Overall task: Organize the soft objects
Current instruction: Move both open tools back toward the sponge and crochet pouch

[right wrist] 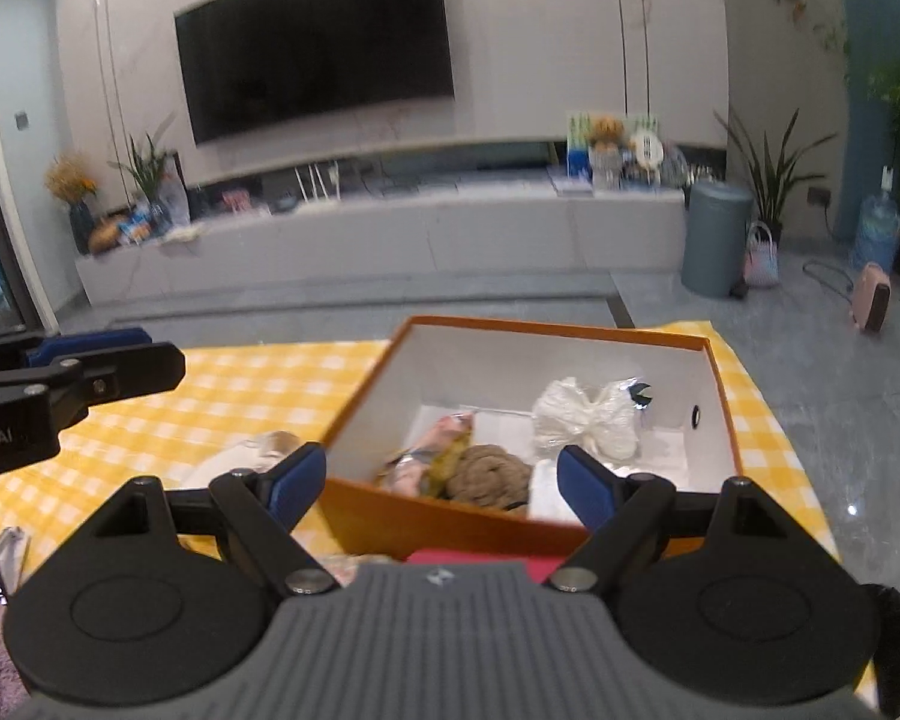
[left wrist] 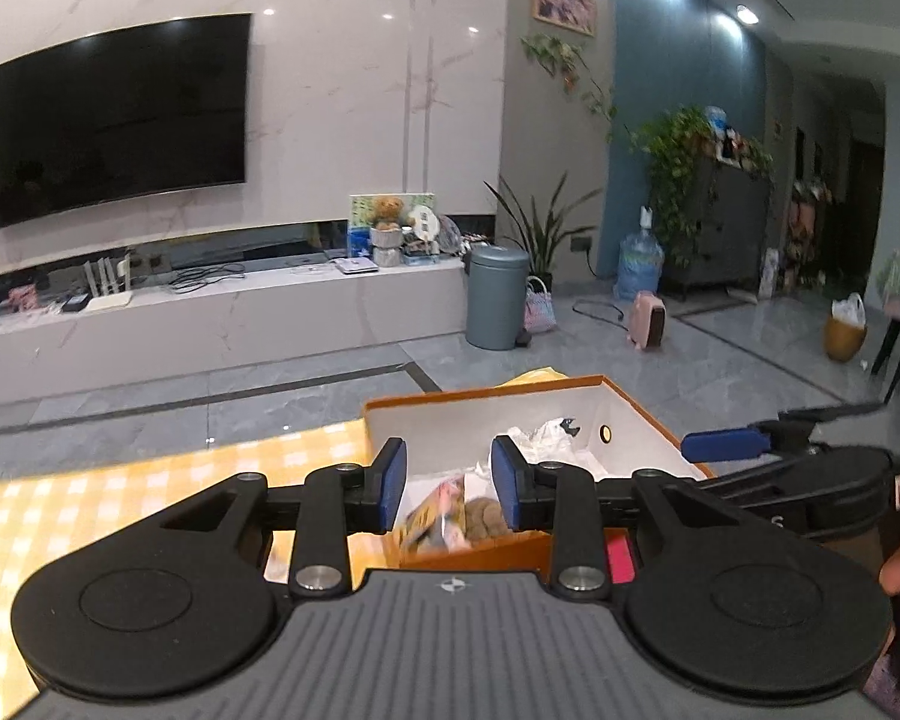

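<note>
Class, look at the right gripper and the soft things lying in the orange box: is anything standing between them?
The box's near wall stands between the right gripper and the brown knitted bundle and white bundle inside. The box top is open, with nothing visible covering it, so the way in from above looks free.

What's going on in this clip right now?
A person holds two grippers over an orange box on a yellow checked cloth. Left gripper and right gripper are both open and empty. The box already contains a white bundle, a brown knitted item and a colourful packet.
</note>
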